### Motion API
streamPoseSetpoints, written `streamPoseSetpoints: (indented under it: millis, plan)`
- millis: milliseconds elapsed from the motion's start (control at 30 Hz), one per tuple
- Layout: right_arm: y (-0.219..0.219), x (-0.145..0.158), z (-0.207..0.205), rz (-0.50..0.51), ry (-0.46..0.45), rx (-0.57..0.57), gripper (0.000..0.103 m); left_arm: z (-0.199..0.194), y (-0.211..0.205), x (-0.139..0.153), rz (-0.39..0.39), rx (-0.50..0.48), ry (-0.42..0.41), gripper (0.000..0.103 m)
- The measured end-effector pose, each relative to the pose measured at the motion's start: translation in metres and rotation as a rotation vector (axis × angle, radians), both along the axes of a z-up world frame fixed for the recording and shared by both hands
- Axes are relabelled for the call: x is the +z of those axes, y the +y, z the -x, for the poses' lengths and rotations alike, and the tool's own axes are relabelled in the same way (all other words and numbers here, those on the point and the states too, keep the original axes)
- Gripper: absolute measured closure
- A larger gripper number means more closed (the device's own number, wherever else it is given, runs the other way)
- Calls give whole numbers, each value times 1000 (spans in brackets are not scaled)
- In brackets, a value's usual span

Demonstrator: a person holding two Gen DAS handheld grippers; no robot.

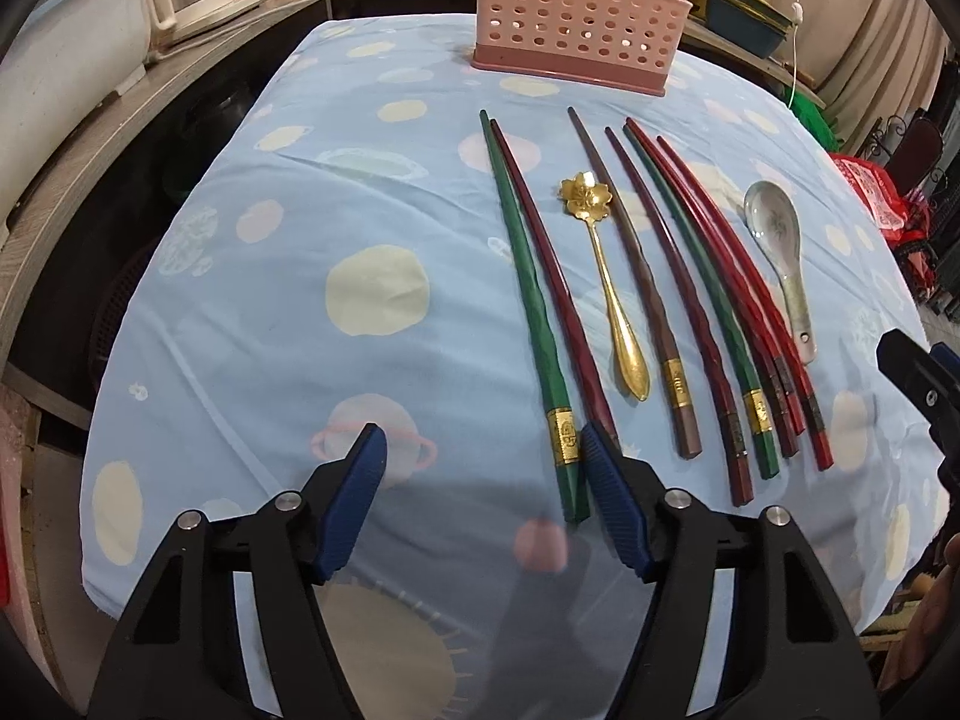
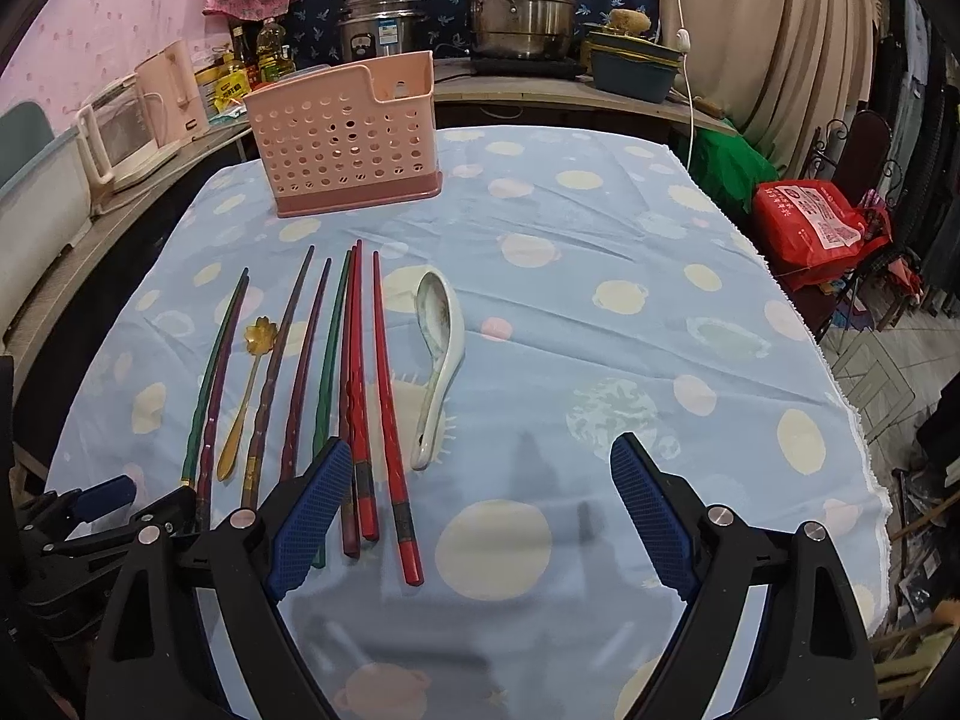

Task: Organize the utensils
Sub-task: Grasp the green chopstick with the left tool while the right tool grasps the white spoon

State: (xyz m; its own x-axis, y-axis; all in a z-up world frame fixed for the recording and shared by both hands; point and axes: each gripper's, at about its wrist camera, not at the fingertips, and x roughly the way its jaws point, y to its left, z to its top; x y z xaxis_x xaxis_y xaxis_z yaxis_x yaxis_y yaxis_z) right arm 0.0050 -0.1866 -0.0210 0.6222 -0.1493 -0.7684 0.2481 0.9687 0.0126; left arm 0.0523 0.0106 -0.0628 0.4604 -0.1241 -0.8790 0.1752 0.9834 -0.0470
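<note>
Several chopsticks lie in a row on the blue tablecloth: a green one (image 1: 531, 300) and dark red one (image 1: 555, 282) at the left, more red, brown and green ones (image 1: 714, 300) to the right. A gold flower spoon (image 1: 606, 276) lies between them, a white ceramic spoon (image 1: 780, 258) at the right. The pink perforated utensil holder (image 1: 576, 18) stands at the far edge. My left gripper (image 1: 483, 450) is open, low over the near ends of the left pair. My right gripper (image 2: 480, 462) is open above the cloth, right of the chopsticks (image 2: 360, 390) and near the ceramic spoon (image 2: 441, 360). The holder shows in the right wrist view (image 2: 348, 138).
The table (image 2: 600, 276) is covered by a blue planet-print cloth. Behind it a counter holds pots (image 2: 519, 6), a kettle (image 2: 171, 96), bottles and a green tub (image 2: 633, 75). A red bag (image 2: 816, 228) and chair stand at the right.
</note>
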Motion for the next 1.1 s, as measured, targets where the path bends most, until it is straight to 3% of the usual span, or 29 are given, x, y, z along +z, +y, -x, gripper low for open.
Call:
streamPoseSetpoints:
  millis: [100,167,333,633,900,1100]
  plan:
    - [-1,-5,-4,-12,13,4,27,0,3,0,-5,1,-12,54]
    - [-2,-9,-7,-20,24,4,35,-2,7,1,4,6,-19,72]
    - [-2,-18,-17,-38,36,11,50,-6,15,2,29,11,-14,92]
    - [-8,-35,-43,-92,60,10,68,-6,13,1,24,6,-16,93]
    - [-7,-45,-51,-111,69,18,76,-7,12,1,24,6,-19,93]
    - [-9,-47,-49,-113,60,24,93,-7,13,1,34,9,-16,93]
